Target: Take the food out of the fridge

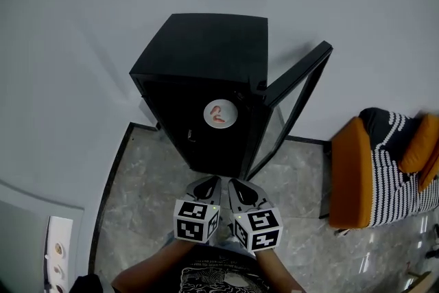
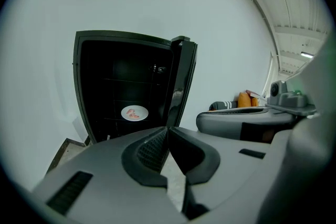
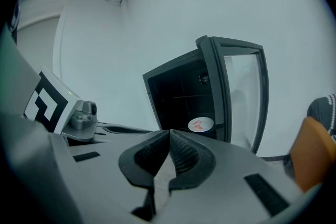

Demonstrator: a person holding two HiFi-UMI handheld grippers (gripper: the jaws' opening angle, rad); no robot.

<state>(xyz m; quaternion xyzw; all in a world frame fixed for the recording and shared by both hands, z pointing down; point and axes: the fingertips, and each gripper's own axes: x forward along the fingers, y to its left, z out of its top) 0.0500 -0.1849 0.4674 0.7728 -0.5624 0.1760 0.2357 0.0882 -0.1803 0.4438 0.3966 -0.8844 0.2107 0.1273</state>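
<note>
Looking at where you're at, the fridge (image 1: 199, 51) door (image 1: 295, 89) is already open, swung out toward 2 o'clock, so that part's done. The plate (image 1: 220, 114) of food sits on a shelf inside, at 12 o'clock from your tools and well apart from them. Your left gripper (image 1: 206, 183) and right gripper (image 1: 239, 186) are both pinched closed on nothing, side by side. Reaching in, grabbing the plate and pulling it out are all left, I'd say.
</note>
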